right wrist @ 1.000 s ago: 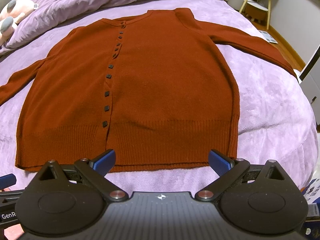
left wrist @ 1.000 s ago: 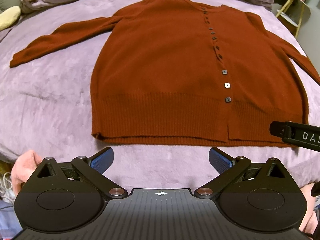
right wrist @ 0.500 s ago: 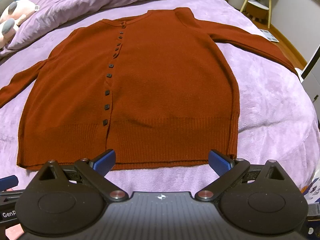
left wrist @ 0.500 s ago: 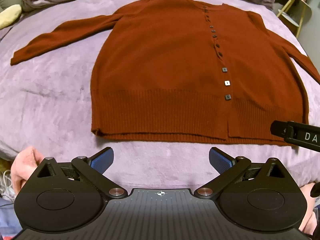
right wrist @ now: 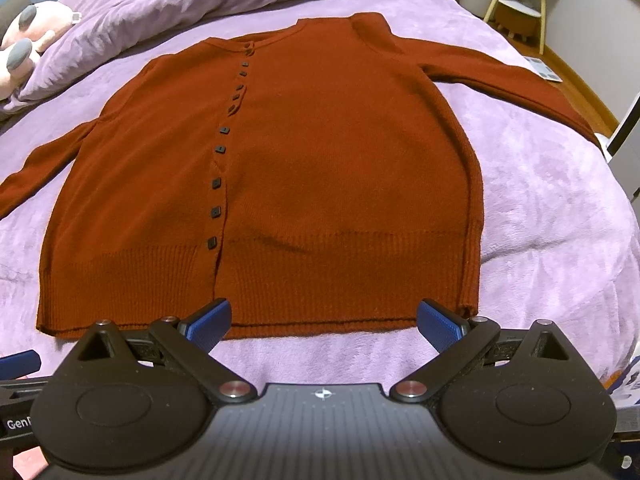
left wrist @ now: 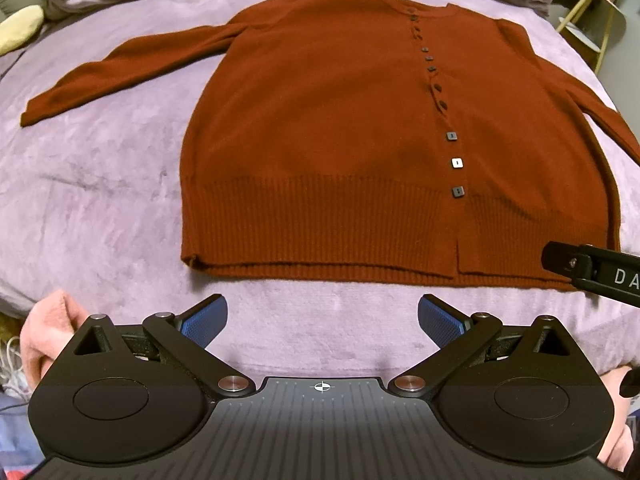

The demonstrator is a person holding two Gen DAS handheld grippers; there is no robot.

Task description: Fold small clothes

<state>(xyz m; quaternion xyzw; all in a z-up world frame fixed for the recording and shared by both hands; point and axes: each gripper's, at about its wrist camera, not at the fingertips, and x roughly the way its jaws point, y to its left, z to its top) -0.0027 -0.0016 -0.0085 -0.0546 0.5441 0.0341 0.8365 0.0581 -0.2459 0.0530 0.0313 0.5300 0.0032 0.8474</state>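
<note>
Lying flat and face up on the purple bedspread [left wrist: 100,184], buttoned down the front: a rust-brown knit cardigan [left wrist: 340,128], collar toward 12 o'clock, ribbed hem [left wrist: 320,232] toward 6 o'clock, both sleeves spread out to 9 and 3 o'clock. Running down the placket, a row of small dark square buttons [left wrist: 457,163]. Hovering just short of the hem at 6 o'clock in its own view, the left claw [left wrist: 322,322], blue pads [left wrist: 204,320] spread wide, holding nothing, over bare bedspread. Poised likewise at 6 o'clock in the right wrist view, the right claw [right wrist: 323,322], fully spread and empty, its blue pads [right wrist: 210,320] overlapping the hem edge [right wrist: 320,312] in the picture; actual contact with the knit cannot be told. Bunched along 12 o'clock, a purple duvet [right wrist: 200,4], with a pink plush toy [right wrist: 28,40] at 10 o'clock. Standing off the bed near 1 o'clock, a yellow-legged side table [right wrist: 516,4].
</note>
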